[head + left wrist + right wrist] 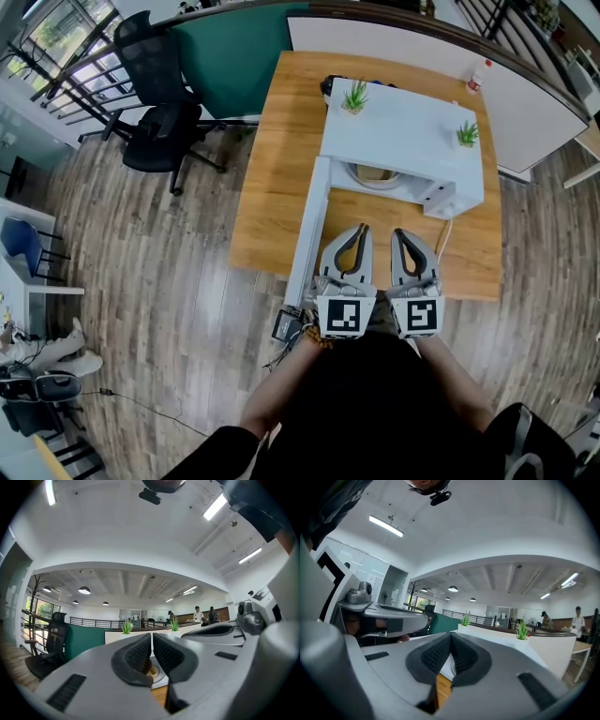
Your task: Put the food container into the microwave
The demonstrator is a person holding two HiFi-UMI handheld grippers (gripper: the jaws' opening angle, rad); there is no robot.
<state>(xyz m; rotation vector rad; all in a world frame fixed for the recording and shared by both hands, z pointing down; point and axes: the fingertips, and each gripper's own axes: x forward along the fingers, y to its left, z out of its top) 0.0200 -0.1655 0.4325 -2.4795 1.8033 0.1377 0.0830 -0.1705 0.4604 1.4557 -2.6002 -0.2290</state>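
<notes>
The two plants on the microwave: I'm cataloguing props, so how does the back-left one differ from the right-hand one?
The back-left plant stands near the far left corner of the microwave top; the right-hand plant stands by its right edge, nearer the front. The back-left plant shows a tan pot; the right-hand plant's pot blends into the white top. Both are small, green, spiky and upright.

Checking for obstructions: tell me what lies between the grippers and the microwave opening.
In the head view, only bare wooden table separates the left gripper and right gripper from the microwave; its open door flanks the left.
</notes>
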